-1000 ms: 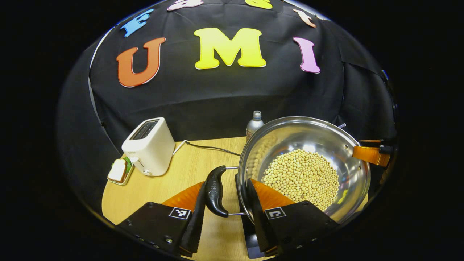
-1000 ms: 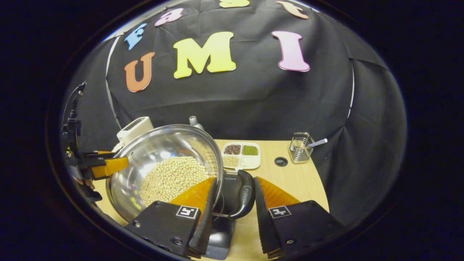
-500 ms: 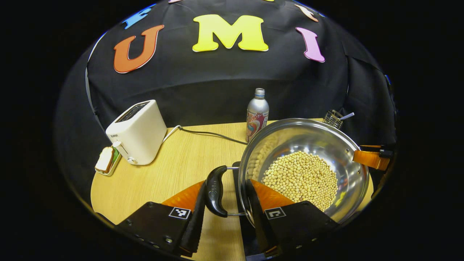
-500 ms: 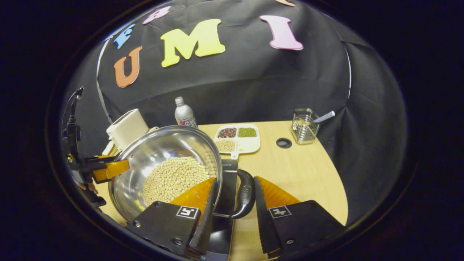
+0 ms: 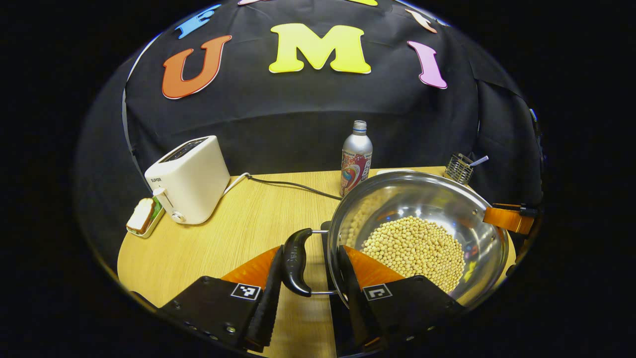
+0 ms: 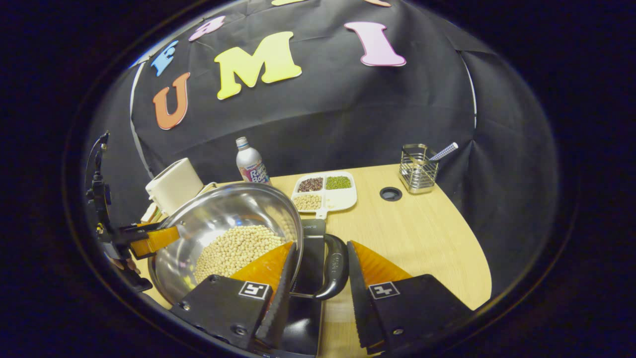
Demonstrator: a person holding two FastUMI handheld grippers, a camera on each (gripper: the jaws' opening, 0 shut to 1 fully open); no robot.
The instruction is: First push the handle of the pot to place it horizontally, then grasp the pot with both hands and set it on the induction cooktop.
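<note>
The round stainless-steel pot filled with pale soybeans [image 5: 417,233] was seen over the black induction cooktop [image 6: 310,248], on the light wooden table [image 5: 238,233]; whether its base rested on the cooktop could not be told. Its two black curved side handles were held out level, one on each side of the pot.

In the left gripper view, the pot's left black handle [image 5: 296,261] was found between the fingers of the left claw [image 5: 308,293]. The claw was partly open, and a gap was visible between the handle and each finger, so no firm hold on it was shown. One finger lay just beside the pot's wall.

In the right gripper view, the pot's right black handle [image 6: 335,266] was bracketed in the same way by the right claw [image 6: 318,291], which was partly open, with one finger against the pot's rim and the other just clear of the handle. The left claw was also seen beyond the pot's far side there.

Behind the pot, a silver drink bottle with a coloured label [image 5: 356,159] stood upright. A white toaster [image 5: 189,179] was placed well away from the pot, with its cord run toward the bottle. A white divided tray of beans [image 6: 324,191] lay just behind the cooktop, and a wire holder [image 6: 419,168] stood farther off.
</note>
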